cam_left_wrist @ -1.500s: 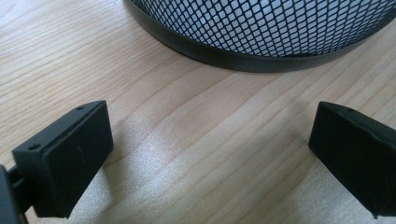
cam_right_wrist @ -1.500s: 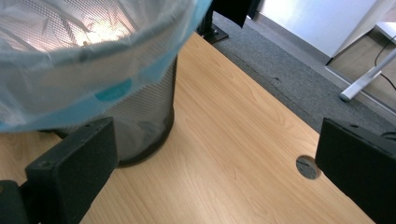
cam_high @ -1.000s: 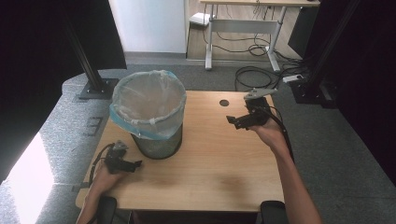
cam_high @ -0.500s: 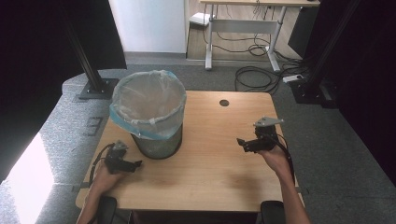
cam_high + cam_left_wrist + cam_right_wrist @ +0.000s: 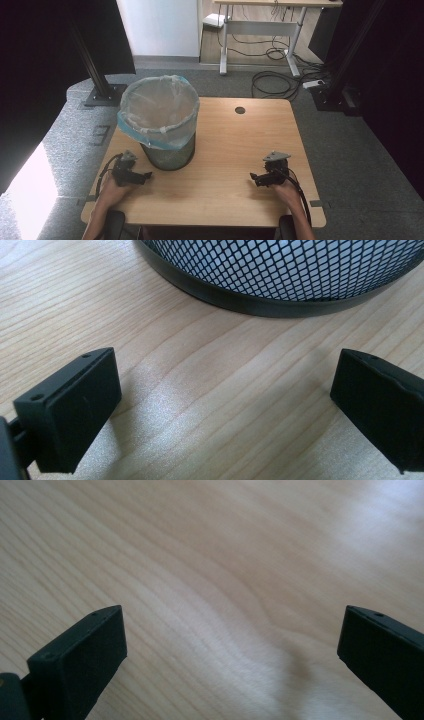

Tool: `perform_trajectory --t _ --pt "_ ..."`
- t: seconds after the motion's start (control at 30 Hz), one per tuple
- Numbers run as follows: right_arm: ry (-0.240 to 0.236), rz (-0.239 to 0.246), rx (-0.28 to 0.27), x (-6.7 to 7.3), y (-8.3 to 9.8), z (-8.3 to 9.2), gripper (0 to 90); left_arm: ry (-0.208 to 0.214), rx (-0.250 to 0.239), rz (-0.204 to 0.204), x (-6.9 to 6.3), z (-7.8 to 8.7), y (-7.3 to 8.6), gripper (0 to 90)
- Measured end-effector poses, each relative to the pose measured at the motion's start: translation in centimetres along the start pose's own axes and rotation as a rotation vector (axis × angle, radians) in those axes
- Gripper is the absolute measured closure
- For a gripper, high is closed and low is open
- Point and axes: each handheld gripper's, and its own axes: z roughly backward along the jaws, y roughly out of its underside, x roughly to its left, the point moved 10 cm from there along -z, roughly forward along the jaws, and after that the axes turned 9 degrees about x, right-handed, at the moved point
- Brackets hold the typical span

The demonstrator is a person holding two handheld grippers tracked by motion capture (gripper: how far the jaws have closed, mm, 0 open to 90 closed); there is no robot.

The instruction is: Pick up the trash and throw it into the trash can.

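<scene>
Wastebasket (image 5: pixel 161 125), a black wire-mesh bin lined with a pale plastic bag whose blue-edged rim is folded over the top, is seen left of centre in the high view, standing upright on the wooden worktop (image 5: pixel 225 150). Just below and left of its base, near the lower left of that frame, the left hand-held gripper (image 5: pixel 145 176) is held low over the wood by the person's left hand (image 5: pixel 111 187), pointing toward the frame's right. In the left gripper view the jaws are spread wide with nothing between them, and the mesh wall and dark base ring of the wastebasket (image 5: pixel 280 280) are seen across the top of the frame, close ahead but not touched. The right hand-held gripper (image 5: pixel 255 178) is found at the lower right of the high view, well apart from the bin, pointing toward the frame's left. In the right gripper view its jaws likewise stand wide apart over bare wood grain (image 5: pixel 225 580), empty.
</scene>
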Motion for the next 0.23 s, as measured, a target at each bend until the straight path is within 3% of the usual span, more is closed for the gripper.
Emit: perform_trajectory --t 0.13,0.23 --pt "-0.025 0.005 0.027 0.9 0.9 -1.2 0.0 0.001 0.000 0.000 0.0 0.0 0.0 0.0" --pt "-0.058 -0.014 0.017 1.3 1.0 -1.5 0.0 0.001 0.000 0.000 0.0 0.0 0.0 0.0"
